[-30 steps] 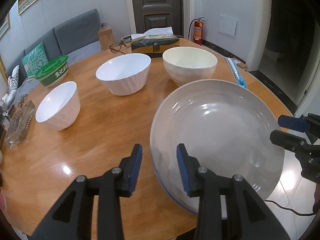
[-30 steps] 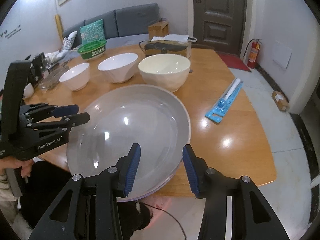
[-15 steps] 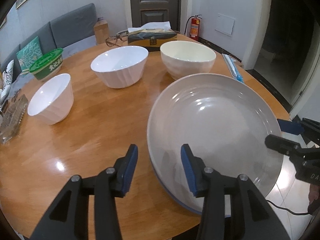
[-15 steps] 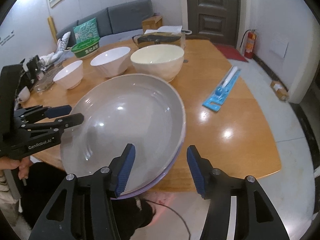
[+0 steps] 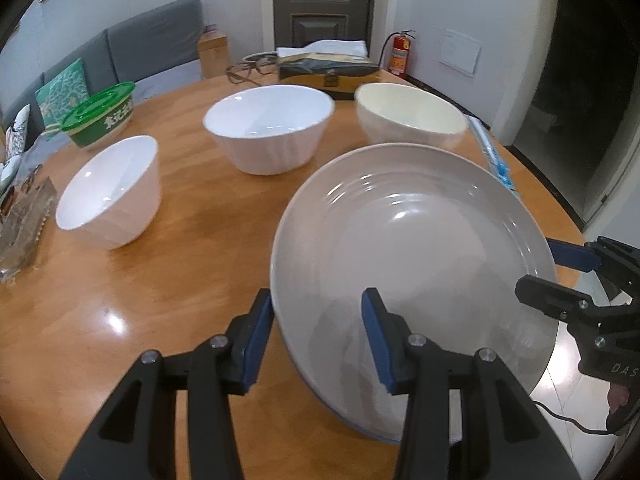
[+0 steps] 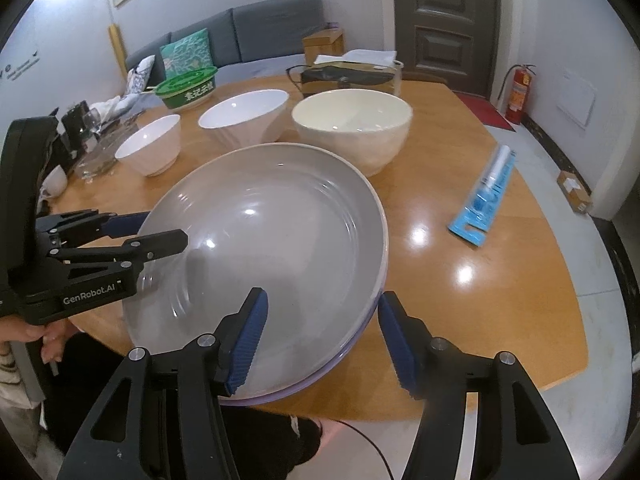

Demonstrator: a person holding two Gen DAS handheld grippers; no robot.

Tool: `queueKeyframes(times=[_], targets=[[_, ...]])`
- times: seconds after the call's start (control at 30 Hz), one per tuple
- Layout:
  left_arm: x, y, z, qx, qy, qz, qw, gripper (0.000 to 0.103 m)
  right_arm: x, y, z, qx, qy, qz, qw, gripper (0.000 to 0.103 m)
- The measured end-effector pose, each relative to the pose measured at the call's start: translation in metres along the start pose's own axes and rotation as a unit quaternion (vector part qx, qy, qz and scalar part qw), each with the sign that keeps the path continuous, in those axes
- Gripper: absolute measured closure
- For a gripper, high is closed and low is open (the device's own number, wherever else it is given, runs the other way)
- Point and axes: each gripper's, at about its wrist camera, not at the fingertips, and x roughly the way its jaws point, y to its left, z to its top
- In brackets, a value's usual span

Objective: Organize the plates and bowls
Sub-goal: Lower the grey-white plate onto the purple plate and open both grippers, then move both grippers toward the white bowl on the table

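Observation:
A large grey plate (image 5: 420, 240) (image 6: 272, 224) lies on a second plate with a purple rim (image 6: 340, 360) at the table's near edge. My left gripper (image 5: 316, 308) (image 6: 156, 229) straddles the grey plate's left rim, open, pads clear of it. On the opposite rim, my right gripper (image 6: 324, 302) (image 5: 544, 268) has one finger over the plate and one outside it. Its jaws are opening and do not press the plate. Beyond stand a small white bowl (image 5: 108, 196), a wider white bowl (image 5: 268, 132) and a cream bowl (image 5: 410, 120).
On the round wooden table (image 5: 192, 264) are a green lidded tub (image 5: 100, 116), a tissue box (image 5: 328, 72), glasses, a glass tray (image 5: 24, 216) at the left and a blue toothbrush pack (image 6: 486, 196) at the right. A person's hand (image 6: 36, 332) holds the left gripper.
Both pairs of jaws have widened around the plate's rim, the right one more. Both grippers have shifted a little along the plate and slightly lower. The bowls have not moved.

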Motion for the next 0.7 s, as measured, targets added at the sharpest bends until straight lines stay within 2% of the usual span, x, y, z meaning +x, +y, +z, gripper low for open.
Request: queueKeyframes(times=[0.13,0.37,0.43,0.5,0.57,0.63,0.67,0.7], targets=[[0.002,0.018,0.002,-0.010,0.001,0.003,0.9999,0.062,0.013,0.011,0.014,-0.013,0.005,0.010,1.000,0.049],[-0.006,0.046,0.003,-0.022,-0.007,-0.014,0.9996,0.059,0.025,0.013,0.034,-0.019,0.004,0.025,0.999,0.050],[-0.016,0.061,0.005,-0.030,-0.020,-0.018,0.9992,0.048,0.022,0.009,0.039,-0.017,-0.005,0.023,1.000,0.048],[-0.027,0.076,0.009,-0.037,-0.035,-0.016,0.9986,0.042,0.016,0.007,0.046,-0.018,-0.017,0.027,0.999,0.041],[-0.036,0.090,0.012,-0.040,-0.047,-0.003,0.9981,0.040,0.009,0.009,0.056,-0.026,-0.032,0.035,0.999,0.037],[-0.042,0.106,0.018,-0.042,-0.055,0.022,0.9973,0.034,0.001,0.016,0.068,-0.041,-0.051,0.051,0.997,0.036],[-0.045,0.117,0.022,-0.046,-0.059,0.037,0.9965,0.034,-0.001,0.021,0.073,-0.047,-0.058,0.059,0.995,0.034],[-0.046,0.125,0.024,-0.051,-0.061,0.043,0.9959,0.032,-0.003,0.026,0.078,-0.053,-0.065,0.068,0.994,0.026]])
